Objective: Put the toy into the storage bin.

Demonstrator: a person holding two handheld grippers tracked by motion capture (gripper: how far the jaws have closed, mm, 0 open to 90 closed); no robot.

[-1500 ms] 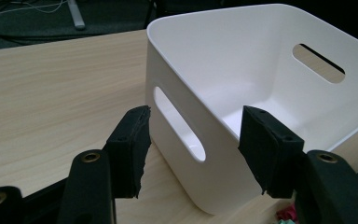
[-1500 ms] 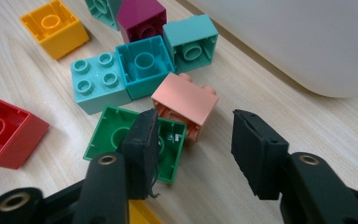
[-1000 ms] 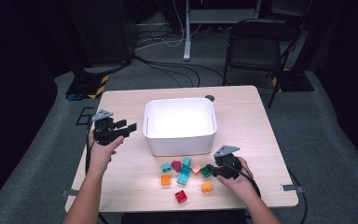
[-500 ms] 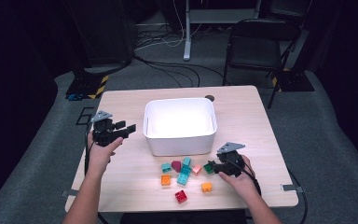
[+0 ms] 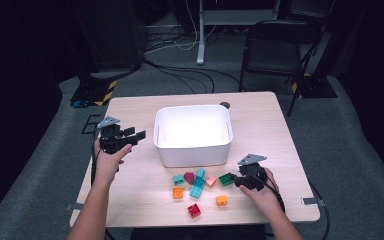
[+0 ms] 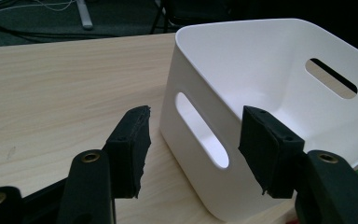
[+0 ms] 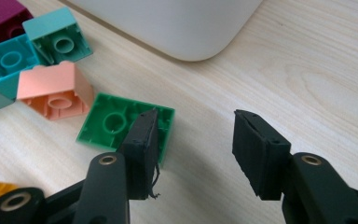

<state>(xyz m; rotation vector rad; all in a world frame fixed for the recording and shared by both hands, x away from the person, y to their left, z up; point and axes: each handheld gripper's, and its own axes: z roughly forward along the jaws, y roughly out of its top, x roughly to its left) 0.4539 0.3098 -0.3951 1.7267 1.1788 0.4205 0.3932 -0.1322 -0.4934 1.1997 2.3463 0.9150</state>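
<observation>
Right gripper view: right gripper (image 7: 193,140) fingers spread, nothing btwn them, just been closing a bit; one finger (image 7: 142,140) overlaps green brick (image 7: 116,123), can't tell if touching. Green brick flat on desk (image 7: 307,70), studs down, just in front of white bin (image 7: 168,23), beside peach brick (image 7: 53,91). Left gripper (image 6: 193,144) fingers released, hovering beside bin's handle slot, empty.
</observation>
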